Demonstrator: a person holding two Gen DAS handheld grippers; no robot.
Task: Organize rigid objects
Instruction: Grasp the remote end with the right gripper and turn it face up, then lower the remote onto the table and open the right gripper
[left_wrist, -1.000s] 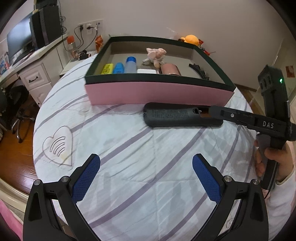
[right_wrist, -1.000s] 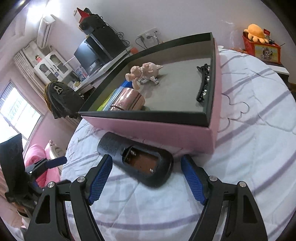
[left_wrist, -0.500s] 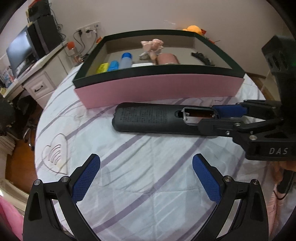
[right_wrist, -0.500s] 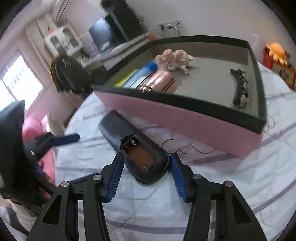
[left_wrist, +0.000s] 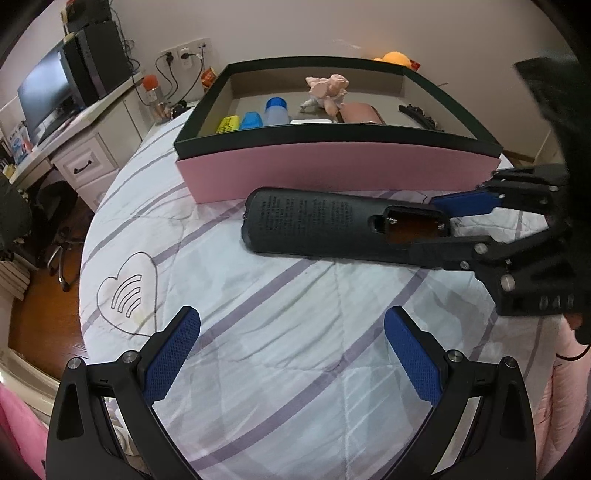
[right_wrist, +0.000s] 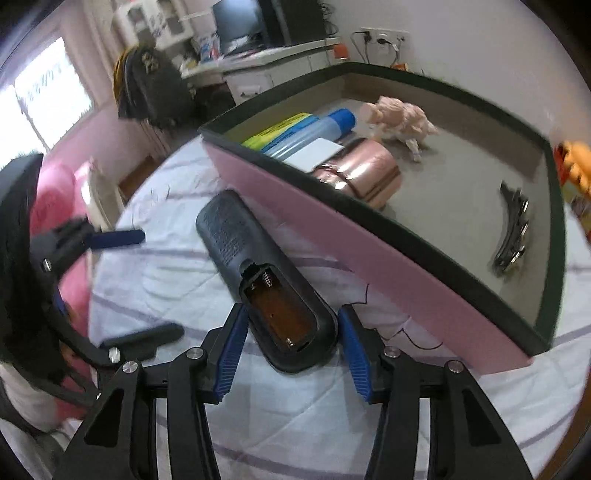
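Black frames w/ silver screws, blue textured fingers (left_wrist: 171, 360).

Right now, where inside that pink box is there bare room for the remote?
The box floor is free between the rose-gold case and the hair clip, and behind the pink figurine. The near left corner is crowded with bottles. The right hand-held gripper grips the remote.

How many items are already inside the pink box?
7 visible: yellow item, blue item, blue-capped bottle, white card, pink figurine, rose-gold case, hair clip. The front wall may hide more.
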